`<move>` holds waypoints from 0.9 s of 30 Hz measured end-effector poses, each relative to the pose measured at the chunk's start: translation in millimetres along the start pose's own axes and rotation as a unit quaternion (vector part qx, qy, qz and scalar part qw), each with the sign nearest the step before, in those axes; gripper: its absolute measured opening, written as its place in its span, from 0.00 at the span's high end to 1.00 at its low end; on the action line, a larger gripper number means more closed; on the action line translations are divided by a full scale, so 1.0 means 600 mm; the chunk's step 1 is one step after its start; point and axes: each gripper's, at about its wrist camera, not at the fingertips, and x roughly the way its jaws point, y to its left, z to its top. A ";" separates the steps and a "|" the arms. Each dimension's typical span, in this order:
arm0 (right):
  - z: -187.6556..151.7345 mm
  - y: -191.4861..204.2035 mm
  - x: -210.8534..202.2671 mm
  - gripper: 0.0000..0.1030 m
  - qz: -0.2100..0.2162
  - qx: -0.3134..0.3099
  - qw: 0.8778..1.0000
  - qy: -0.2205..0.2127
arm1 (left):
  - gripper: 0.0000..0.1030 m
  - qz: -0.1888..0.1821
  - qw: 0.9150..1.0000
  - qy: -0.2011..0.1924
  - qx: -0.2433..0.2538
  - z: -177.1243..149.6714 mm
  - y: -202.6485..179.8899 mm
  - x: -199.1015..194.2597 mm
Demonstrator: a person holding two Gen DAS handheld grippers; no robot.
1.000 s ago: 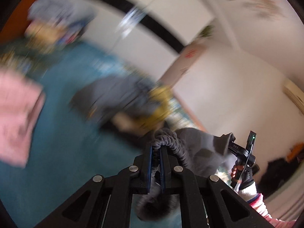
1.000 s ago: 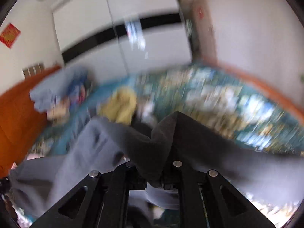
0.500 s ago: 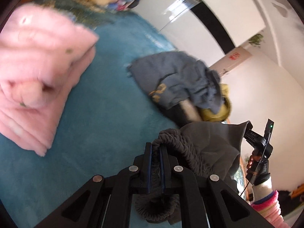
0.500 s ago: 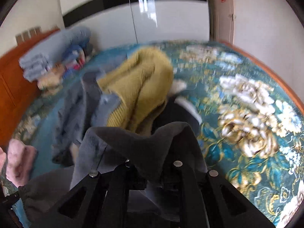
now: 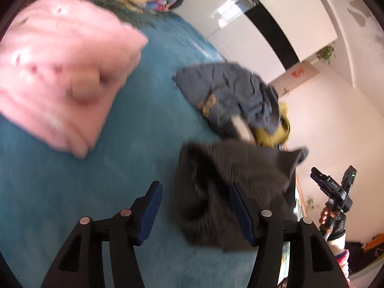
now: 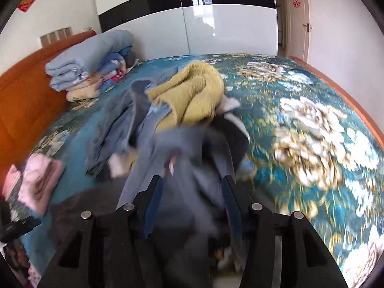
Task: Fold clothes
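With their blue-padded jaws spread wide and pinching nothing, the left tongs (image 5: 195, 207) hang over the teal bed (image 5: 60, 192); the dark grey garment (image 5: 216, 187) lies crumpled on the bed between and beyond the jaws, blurred, its far edge reaching toward the clothes heap. The right tongs (image 6: 189, 206) are likewise spread apart, with the same grey garment (image 6: 182, 158) blurred between and ahead of the jaws; whether it touches the pads I cannot tell. Just beyond it sits a pile of unfolded clothes: a blue-grey garment (image 6: 120, 124) and a mustard-yellow sweater (image 6: 192, 91) on top. A folded pink garment (image 5: 60, 72) lies to the left, near the bed's edge. Stacked folded quilts (image 6: 88, 57) rest against the orange headboard (image 6: 21, 100). Behind stands a white wardrobe (image 6: 216, 24) with a black band.
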 end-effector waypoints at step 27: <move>-0.131 -0.046 -0.206 0.96 0.085 0.162 0.970 -0.163 | 0.47 -0.063 0.987 0.072 -0.132 -0.061 0.002 0.072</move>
